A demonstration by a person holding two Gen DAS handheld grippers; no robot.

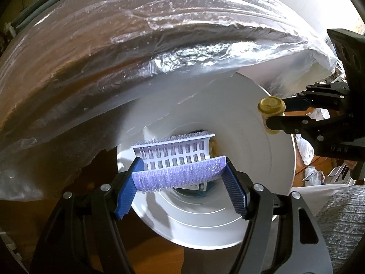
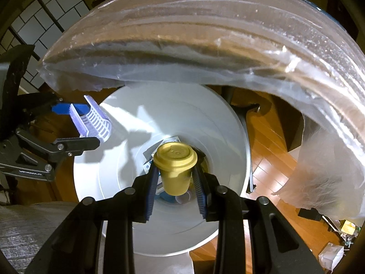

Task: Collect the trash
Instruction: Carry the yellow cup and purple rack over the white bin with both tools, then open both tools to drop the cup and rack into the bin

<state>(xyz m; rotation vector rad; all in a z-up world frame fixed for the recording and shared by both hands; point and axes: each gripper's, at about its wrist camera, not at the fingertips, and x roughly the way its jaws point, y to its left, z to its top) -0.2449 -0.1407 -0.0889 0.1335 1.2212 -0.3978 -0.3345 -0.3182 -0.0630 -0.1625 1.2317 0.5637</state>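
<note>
Both grippers point steeply down over a white bin [image 2: 228, 123]: left gripper [image 1: 180, 173] pinches a purple hair roller [image 1: 178, 159] (mesh-sided), right gripper [image 2: 175, 178] pinches a gold lidded cup [image 2: 175, 167].

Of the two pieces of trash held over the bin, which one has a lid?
The gold cup in the right gripper; the left gripper's purple hair roller is an open lattice.

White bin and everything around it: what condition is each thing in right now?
White bin: open, some trash at the bottom.
Gold cup: lid on, held above the bin.
Purple hair roller: held above the bin.
Right gripper: shut on the gold cup.
Left gripper: shut on the purple hair roller.
Clear plastic sheet: draped over the table edge.
</note>
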